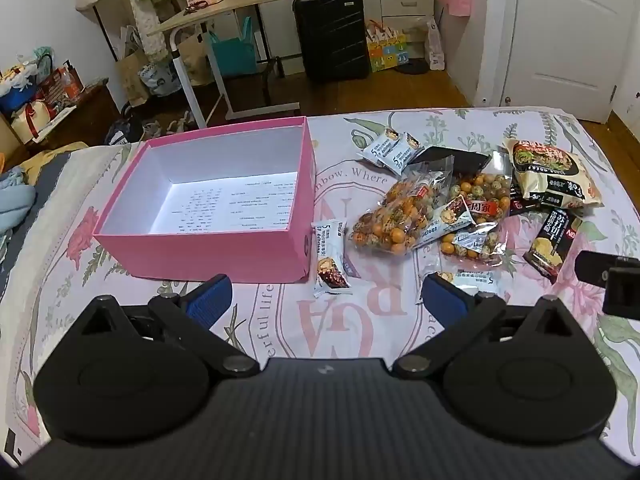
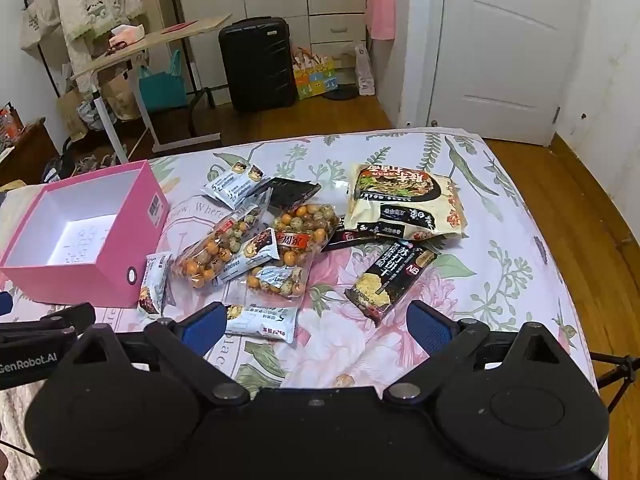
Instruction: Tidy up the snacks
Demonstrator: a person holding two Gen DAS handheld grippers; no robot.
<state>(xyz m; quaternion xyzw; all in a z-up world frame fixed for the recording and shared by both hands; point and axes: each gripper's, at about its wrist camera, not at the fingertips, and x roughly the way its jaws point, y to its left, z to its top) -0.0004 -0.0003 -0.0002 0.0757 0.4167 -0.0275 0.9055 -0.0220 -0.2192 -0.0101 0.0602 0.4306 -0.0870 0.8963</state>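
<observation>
A pink box (image 1: pixel 200 250) (image 2: pixel 116 240) with a bare white inside stands on the floral bedsheet at the left. To its right lies a heap of snacks: two clear bags of coated nuts (image 1: pixel 404 216) (image 2: pixel 216 248), small white bar packets (image 1: pixel 330 264) (image 2: pixel 262 320), a cream noodle pack (image 1: pixel 552 176) (image 2: pixel 404 204) and a black cracker pack (image 1: pixel 550 242) (image 2: pixel 390 280). My left gripper (image 1: pixel 326 300) hovers open near the box's front corner, nothing between its blue pads. My right gripper (image 2: pixel 316 326) is open too, above a white packet and the cracker pack.
The bed's far edge meets a wooden floor with a black suitcase (image 1: pixel 332 34) (image 2: pixel 256 64), a tilted side table (image 1: pixel 224 8) and several bags. A white door (image 2: pixel 504 48) stands at the right. A tripod leg (image 2: pixel 616 372) shows past the bed's right edge.
</observation>
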